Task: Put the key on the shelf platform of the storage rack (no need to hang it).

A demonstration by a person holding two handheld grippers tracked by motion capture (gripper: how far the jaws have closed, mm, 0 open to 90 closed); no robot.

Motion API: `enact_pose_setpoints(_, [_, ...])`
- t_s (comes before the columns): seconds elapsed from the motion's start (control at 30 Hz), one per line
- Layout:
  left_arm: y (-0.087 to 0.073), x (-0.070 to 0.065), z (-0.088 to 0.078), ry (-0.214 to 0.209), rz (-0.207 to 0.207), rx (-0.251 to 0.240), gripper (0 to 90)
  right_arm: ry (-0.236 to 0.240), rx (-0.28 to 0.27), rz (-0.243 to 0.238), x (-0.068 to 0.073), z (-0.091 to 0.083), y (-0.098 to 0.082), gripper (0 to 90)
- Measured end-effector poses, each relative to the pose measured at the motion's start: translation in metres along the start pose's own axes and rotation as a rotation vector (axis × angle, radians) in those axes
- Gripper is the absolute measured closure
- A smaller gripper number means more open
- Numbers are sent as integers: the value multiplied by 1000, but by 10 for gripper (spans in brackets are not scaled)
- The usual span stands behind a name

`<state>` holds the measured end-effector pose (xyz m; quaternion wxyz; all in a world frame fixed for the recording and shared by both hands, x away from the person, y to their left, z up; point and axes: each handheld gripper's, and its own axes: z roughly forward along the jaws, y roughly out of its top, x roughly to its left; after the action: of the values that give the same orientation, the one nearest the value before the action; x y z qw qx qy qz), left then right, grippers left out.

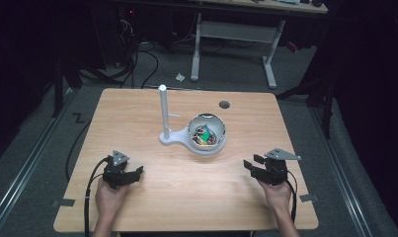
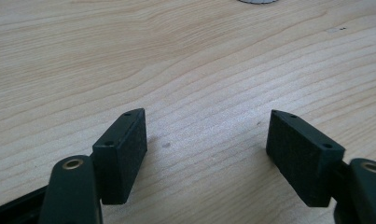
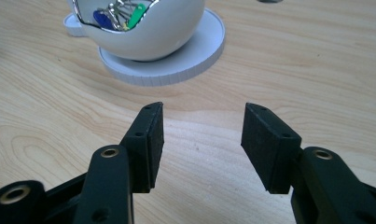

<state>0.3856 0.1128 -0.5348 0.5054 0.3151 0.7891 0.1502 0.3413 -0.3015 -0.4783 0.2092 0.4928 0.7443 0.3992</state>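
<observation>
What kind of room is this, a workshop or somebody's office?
Probably a lab or recording room: a light wooden table on grey carpet, dark surroundings, tangled black cables by a white-legged desk, and a person's hands holding two black grippers.

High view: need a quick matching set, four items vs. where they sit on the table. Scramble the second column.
Items:
1. left gripper
2. right gripper
3. bowl
4. white post

Places:
A. centre, on a round white base
B. near edge, left side
C. just left of the bowl, upright
D. near edge, right side

Pairs: 1-B, 2-D, 3-A, 4-C
</observation>
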Motion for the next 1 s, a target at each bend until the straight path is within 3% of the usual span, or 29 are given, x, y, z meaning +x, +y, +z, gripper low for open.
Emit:
enact_pose_setpoints(0.4, [0,0,0,0,-1,0,293,-8,42,18,-3,20,-10,490])
enact_pose_setpoints(1.0, [0,0,0,1,-3,1,292,-62,86,8,-7,40,-13,480])
